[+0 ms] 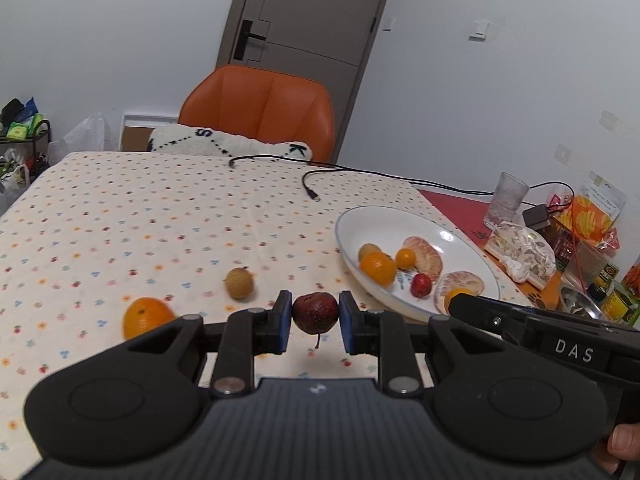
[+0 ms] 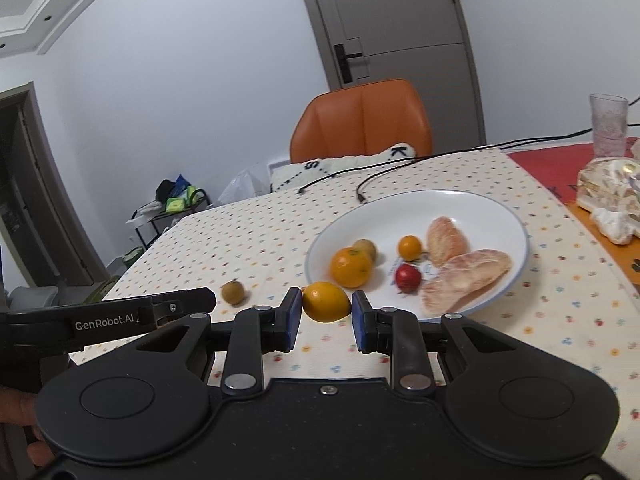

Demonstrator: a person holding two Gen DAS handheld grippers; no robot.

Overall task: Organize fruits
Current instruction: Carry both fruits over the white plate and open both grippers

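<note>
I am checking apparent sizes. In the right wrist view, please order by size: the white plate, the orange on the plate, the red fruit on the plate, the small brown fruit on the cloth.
1. white plate
2. orange
3. red fruit and small brown fruit: they look alike.

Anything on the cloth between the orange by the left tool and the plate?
Only a small brown fruit on the cloth, plus the left tool gripping a dark red fruit; left wrist view.

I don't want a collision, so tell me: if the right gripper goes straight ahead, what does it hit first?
Probably the near rim of the white plate, then the orange on it. The right gripper already holds a yellow-orange fruit; depth is uncertain.
</note>
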